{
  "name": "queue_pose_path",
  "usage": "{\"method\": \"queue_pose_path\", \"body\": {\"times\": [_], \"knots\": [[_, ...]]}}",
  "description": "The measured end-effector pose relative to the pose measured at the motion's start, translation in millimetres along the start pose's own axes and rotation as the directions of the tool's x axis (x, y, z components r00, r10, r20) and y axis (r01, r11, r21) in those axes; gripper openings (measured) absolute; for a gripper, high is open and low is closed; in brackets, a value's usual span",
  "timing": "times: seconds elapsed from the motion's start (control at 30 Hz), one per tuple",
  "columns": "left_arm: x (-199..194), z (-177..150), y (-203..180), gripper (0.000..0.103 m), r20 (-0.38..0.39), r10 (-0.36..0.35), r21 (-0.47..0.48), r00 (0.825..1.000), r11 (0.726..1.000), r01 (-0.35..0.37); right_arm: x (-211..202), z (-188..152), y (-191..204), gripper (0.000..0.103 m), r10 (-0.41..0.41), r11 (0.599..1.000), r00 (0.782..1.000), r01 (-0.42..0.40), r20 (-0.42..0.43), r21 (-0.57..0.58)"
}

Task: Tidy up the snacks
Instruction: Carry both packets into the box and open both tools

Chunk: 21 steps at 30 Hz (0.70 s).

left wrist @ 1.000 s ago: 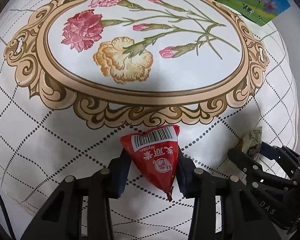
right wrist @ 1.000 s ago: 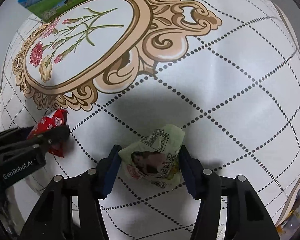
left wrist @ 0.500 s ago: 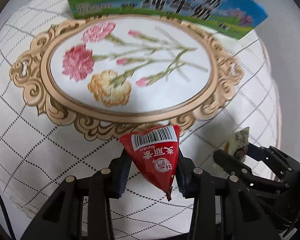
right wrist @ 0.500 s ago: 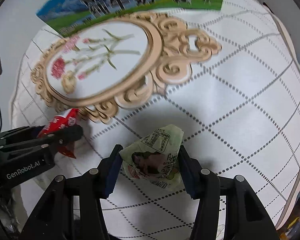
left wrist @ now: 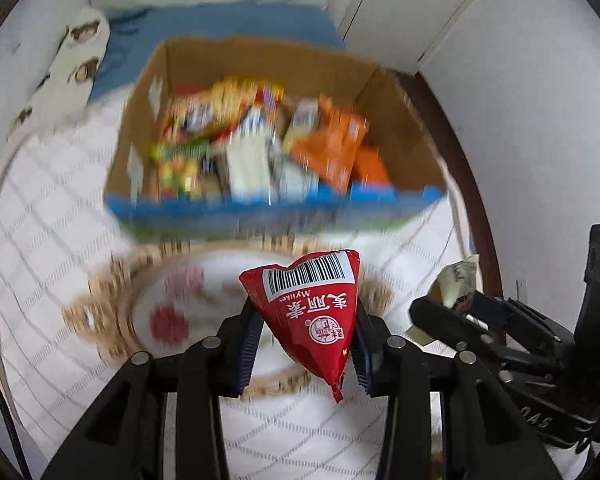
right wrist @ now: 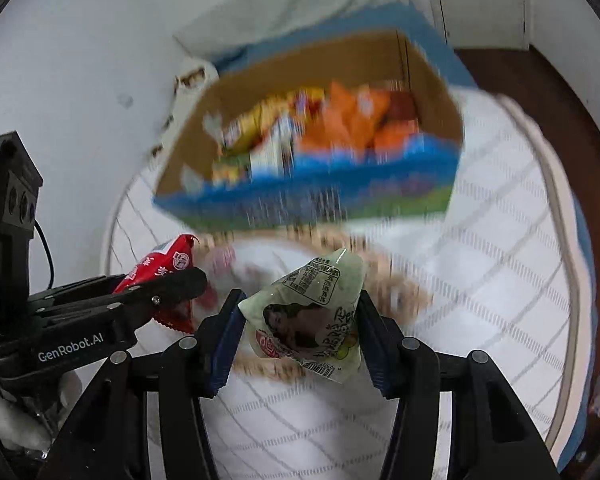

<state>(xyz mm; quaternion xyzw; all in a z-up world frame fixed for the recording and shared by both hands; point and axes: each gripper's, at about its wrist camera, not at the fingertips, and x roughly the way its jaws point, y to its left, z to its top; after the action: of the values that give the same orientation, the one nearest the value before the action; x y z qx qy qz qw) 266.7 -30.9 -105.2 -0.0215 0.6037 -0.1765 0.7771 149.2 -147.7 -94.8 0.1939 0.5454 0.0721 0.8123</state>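
My left gripper (left wrist: 305, 344) is shut on a red triangular snack packet (left wrist: 310, 312) with a barcode, held above the white patterned tablecloth (left wrist: 60, 280). My right gripper (right wrist: 300, 332) is shut on a pale green triangular snack packet (right wrist: 312, 316). Each gripper shows in the other's view: the right gripper (left wrist: 452, 308) with the green packet (left wrist: 458, 284) at the right, the left gripper (right wrist: 172, 288) with the red packet (right wrist: 160, 268) at the left. Ahead stands an open cardboard box (left wrist: 404, 136) with a blue front wall (right wrist: 400, 184), filled with several blurred snack packs.
The round table carries a flower medallion print (left wrist: 172, 312) just below the grippers. A blue cloth (left wrist: 220, 20) and a white wall lie behind the box. A dark wooden floor edge (right wrist: 572, 152) shows to the right of the table.
Both grippers have risen from the tablecloth with their packets and tilted up, so the open box of snacks has come into view; the picture is now motion-blurred.
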Motion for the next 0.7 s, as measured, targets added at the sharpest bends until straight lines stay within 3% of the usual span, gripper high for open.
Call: {"method": "queue_pose_path", "body": {"times": [0.17, 0.33, 0.5, 0.7], "knots": [[-3, 52, 5, 0.037, 0.053, 0.015, 0.009, 0.998, 1.000, -0.016, -12, 66, 4, 0.057, -0.020, 1.000, 0.994, 0.021, 0.110, -0.015], [16, 111, 13, 0.037, 0.053, 0.039, 0.007, 0.998, 0.999, -0.039, 2, 127, -2, 0.057, -0.048, 0.999, 0.989, 0.048, 0.143, 0.000], [63, 168, 31, 0.037, -0.013, 0.072, -0.016, 0.997, 0.997, -0.073, 35, 182, -19, 0.057, -0.095, 0.995, 0.986, 0.091, 0.134, 0.032], [115, 212, 42, 0.037, -0.062, 0.131, -0.021, 0.989, 0.991, -0.132, 87, 235, -40, 0.057, -0.135, 0.989, 0.987, 0.130, 0.087, 0.065]]}}
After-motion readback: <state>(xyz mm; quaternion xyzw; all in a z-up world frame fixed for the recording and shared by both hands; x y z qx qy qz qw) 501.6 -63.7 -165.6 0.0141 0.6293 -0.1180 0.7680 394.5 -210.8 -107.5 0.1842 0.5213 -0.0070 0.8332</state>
